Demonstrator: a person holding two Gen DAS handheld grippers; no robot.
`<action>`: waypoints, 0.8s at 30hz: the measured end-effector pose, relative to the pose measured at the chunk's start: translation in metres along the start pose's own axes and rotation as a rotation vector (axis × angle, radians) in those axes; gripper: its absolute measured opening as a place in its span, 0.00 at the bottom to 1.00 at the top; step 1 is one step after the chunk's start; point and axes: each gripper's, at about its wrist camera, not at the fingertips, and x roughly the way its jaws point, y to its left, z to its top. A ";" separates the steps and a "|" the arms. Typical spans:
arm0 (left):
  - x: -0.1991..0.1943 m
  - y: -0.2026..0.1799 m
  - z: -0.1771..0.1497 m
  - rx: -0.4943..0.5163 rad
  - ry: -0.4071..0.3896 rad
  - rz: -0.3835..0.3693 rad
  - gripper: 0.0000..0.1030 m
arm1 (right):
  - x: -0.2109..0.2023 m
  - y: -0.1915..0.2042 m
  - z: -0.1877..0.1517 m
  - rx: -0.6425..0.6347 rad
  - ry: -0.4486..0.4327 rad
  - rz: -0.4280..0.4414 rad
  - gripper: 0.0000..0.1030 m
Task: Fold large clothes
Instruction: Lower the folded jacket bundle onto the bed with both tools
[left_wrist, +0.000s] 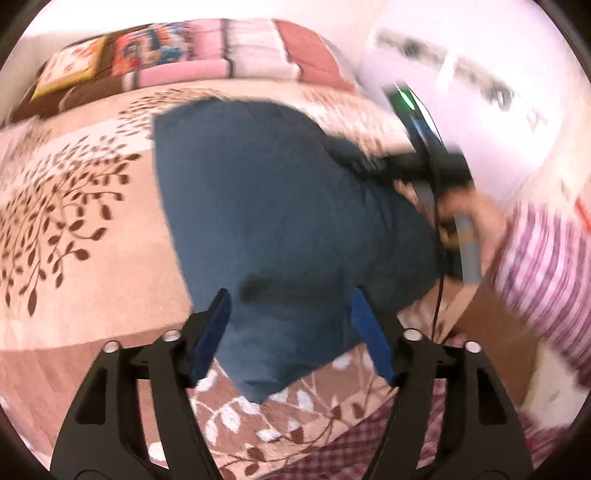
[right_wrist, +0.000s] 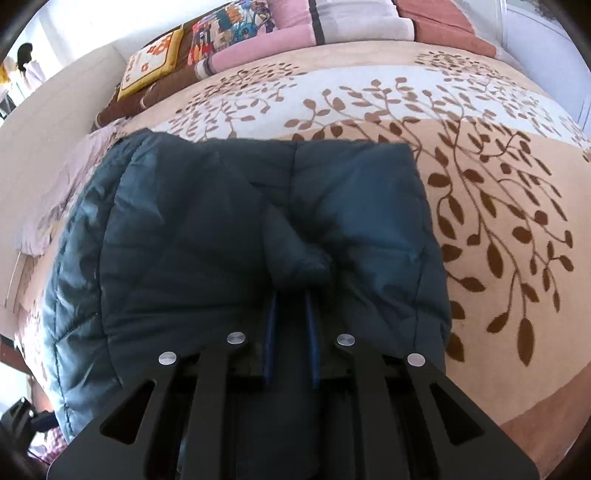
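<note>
**Q.** What is the garment, and where does it lie?

**A.** A dark teal quilted jacket, partly folded into a thick block, on a bedspread printed with brown leaf sprays. It occupies the near-left part of the bed in the right wrist view; cushions and folded blankets line the far edge.

**Q.** How do the tongs stand?

**A.** The right gripper has its blue fingers drawn close together on a bunched fold at the near middle of the jacket (the tips vanish into the cloth, so the depth of the bite cannot be told). The left gripper is spread wide, fingers on either side of the jacket's near corner with nothing between them; that view is blurred by motion.

**Q.** What step appears to be in hand?

**A.** Probably carrying the pinched fold across to halve the block again, with the left tong free to assist.

**Q.** How is it done well?

**A.** Padded cloth is springy and slippery, so the right pinch should take every layer, not only the shell. Lift just enough to clear the layers beneath, carry the fold straight toward the far edge, and align seams before releasing. The left tong would serve best pressing or pinning the near corner (otherwise the block may slide on the bedspread). Press trapped air out afterward.
</note>
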 end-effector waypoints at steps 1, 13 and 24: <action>-0.008 0.012 0.006 -0.054 -0.029 -0.004 0.81 | -0.006 0.001 0.001 0.004 0.000 0.003 0.14; 0.043 0.085 0.031 -0.372 0.078 -0.087 0.94 | -0.102 -0.035 -0.017 0.207 -0.014 0.095 0.83; 0.103 0.098 0.023 -0.436 0.177 -0.289 0.97 | -0.004 -0.076 -0.065 0.410 0.237 0.146 0.86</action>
